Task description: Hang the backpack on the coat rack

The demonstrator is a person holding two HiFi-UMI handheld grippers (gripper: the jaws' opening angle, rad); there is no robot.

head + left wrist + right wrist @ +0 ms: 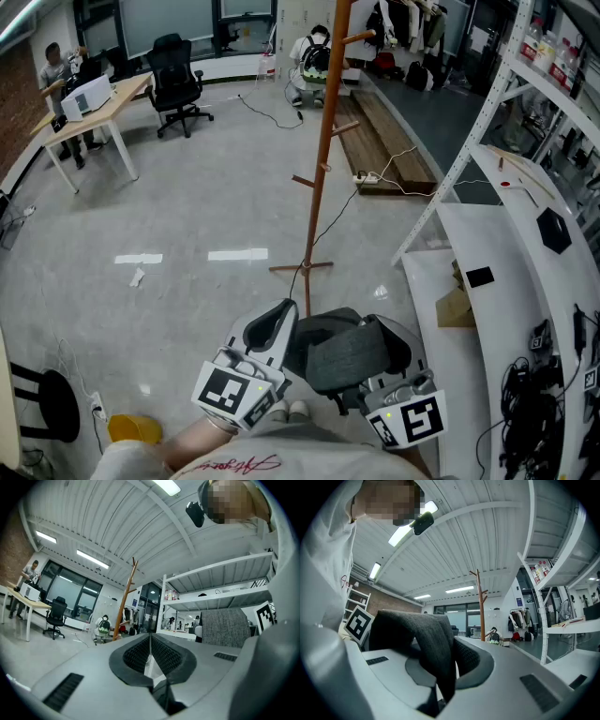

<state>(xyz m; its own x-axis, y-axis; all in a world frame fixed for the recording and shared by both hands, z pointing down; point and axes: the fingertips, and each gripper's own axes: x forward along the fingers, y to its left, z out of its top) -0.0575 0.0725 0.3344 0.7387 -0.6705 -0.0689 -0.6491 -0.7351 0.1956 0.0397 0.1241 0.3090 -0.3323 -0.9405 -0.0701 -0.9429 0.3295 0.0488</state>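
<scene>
My right gripper (386, 336) (452, 663) is shut on a dark grey woven backpack strap (345, 358) (425, 639), which loops up and over its left jaw. The strap also shows in the left gripper view at the right, as a grey band (223, 627). Beneath the strap in the head view lies a dark mass, the backpack body (317, 330), mostly hidden. My left gripper (279, 317) (150, 645) is beside it, jaws together with nothing between them. The wooden coat rack (323, 159) (125, 599) (480, 605) stands ahead on its cross foot, pegs bare.
White metal shelving (487, 112) and a curved white table (525, 281) fill the right side. A cable (333, 220) runs over the floor past the rack's foot. A desk (94, 108) and office chair (176, 80) stand far left; a person (312, 58) sits beyond the rack.
</scene>
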